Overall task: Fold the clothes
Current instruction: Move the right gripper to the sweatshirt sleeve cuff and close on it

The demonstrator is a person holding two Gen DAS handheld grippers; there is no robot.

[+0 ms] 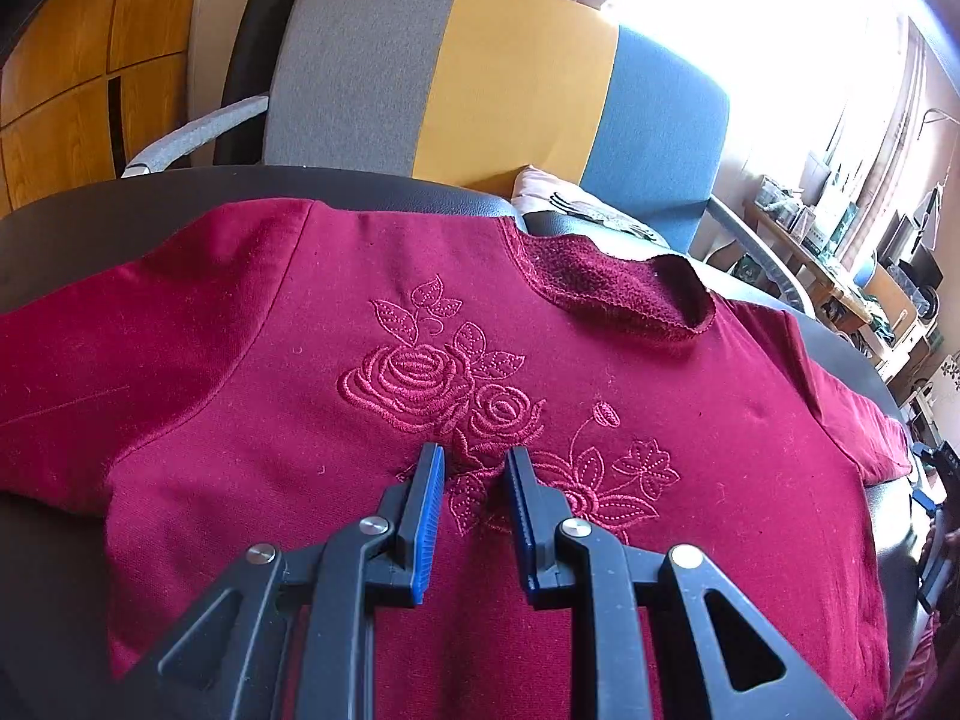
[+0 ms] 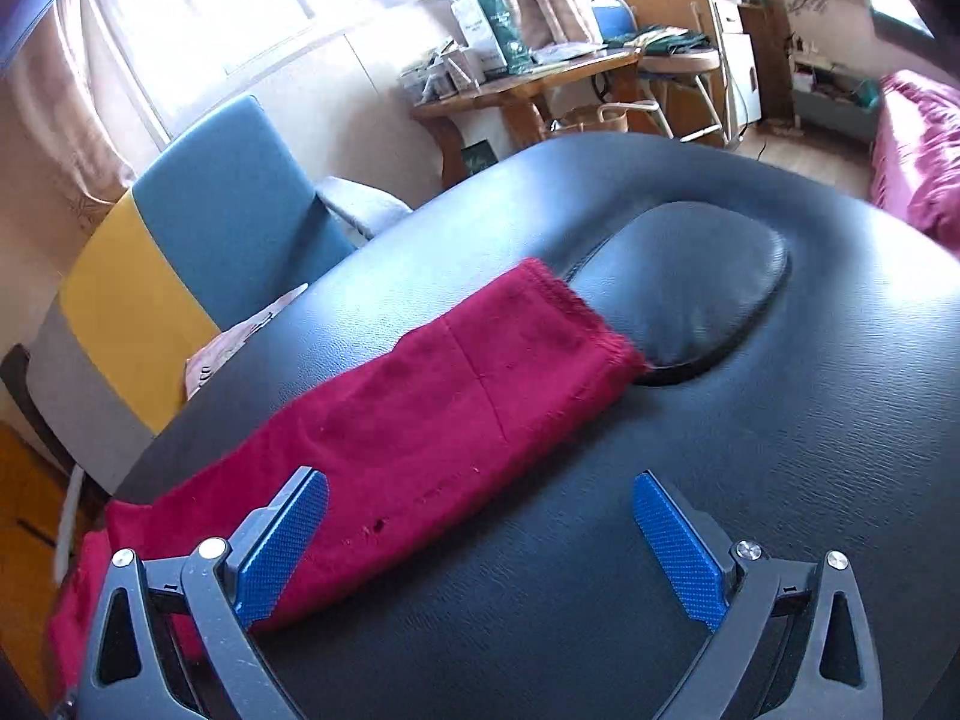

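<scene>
Sunlit window (image 2: 198,6), tricolour armchair (image 1: 498,78), cluttered wooden desk (image 2: 528,84).

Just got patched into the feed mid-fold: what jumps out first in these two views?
A crimson top with embroidered roses lies spread on the black padded table, the left gripper hovering over the flowers, jaws narrowly apart. In the right view one sleeve stretches toward an oval pad, the right gripper wide open. Behind stands a grey-yellow-blue chair.

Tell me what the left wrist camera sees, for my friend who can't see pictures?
A dark red sweater with stitched roses lies flat on a black padded table. The left tool hovers over the roses, slightly open. A grey, yellow and blue chair stands behind.
</scene>
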